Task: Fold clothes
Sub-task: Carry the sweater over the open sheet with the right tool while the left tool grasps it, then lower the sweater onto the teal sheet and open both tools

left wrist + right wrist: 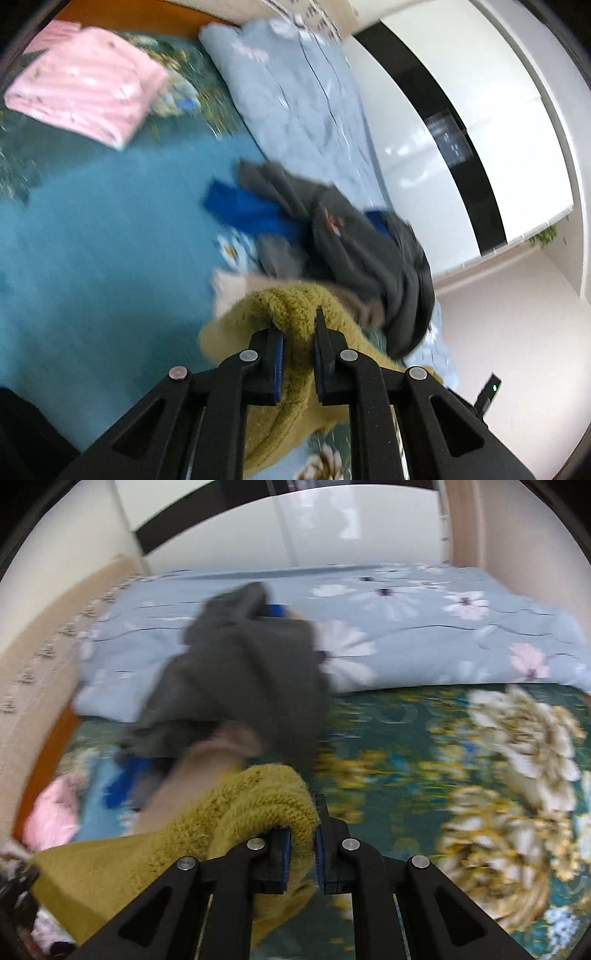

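My left gripper (298,328) is shut on an olive-yellow fuzzy knit garment (288,306), held above the bed. My right gripper (303,819) is shut on another part of the same garment (258,797), which drapes off to the lower left. A beige part of it (207,760) hangs past the fingers. Behind lies a heap of dark grey clothes (354,240) (243,668) with a bright blue piece (243,210) (125,779) under it. Both views are motion-blurred.
A folded pink blanket (85,85) lies at the far left on the teal floral bedspread (92,240) (480,760). A folded pale blue floral quilt (295,92) (424,627) lies along the bed's far side. White and black wardrobe doors (461,122) stand beyond.
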Demonstrator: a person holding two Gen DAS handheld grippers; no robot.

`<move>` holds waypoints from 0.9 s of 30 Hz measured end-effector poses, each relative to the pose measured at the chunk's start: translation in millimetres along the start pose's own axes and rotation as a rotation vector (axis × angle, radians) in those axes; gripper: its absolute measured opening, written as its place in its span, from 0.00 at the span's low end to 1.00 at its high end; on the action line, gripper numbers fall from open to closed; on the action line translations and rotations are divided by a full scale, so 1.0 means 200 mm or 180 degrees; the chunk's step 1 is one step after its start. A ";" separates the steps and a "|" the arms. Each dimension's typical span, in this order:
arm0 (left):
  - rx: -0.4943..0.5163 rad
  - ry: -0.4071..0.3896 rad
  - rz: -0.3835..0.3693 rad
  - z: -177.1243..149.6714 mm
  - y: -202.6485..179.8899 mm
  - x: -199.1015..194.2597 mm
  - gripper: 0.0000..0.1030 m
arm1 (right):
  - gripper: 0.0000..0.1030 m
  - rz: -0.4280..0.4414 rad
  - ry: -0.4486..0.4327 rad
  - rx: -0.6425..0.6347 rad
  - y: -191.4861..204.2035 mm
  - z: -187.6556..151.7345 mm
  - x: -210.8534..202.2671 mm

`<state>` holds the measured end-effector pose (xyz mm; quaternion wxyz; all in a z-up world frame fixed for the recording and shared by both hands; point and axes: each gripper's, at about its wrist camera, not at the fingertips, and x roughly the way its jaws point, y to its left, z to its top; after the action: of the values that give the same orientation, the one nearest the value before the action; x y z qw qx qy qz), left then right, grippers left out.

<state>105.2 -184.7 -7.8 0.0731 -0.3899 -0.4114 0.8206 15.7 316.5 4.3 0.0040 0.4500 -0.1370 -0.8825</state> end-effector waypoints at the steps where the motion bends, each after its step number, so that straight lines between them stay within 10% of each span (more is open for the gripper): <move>1: -0.0016 -0.0051 0.0044 0.04 0.02 -0.01 0.12 | 0.11 0.0099 0.0040 -0.0007 0.04 0.01 0.02; 11: -0.0204 0.0095 0.0718 0.28 0.26 0.22 0.12 | 0.11 0.0197 0.0330 -0.0112 0.34 0.13 0.42; 27: -0.0067 0.0261 0.1115 0.48 0.29 0.53 0.14 | 0.14 -0.0144 0.0506 -0.0308 0.55 0.24 0.79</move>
<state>-23.6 -235.1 -76.9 -0.0583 -0.4895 -0.3425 0.7998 -128.4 200.5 -67.1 0.0167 0.5209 -0.0833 -0.8494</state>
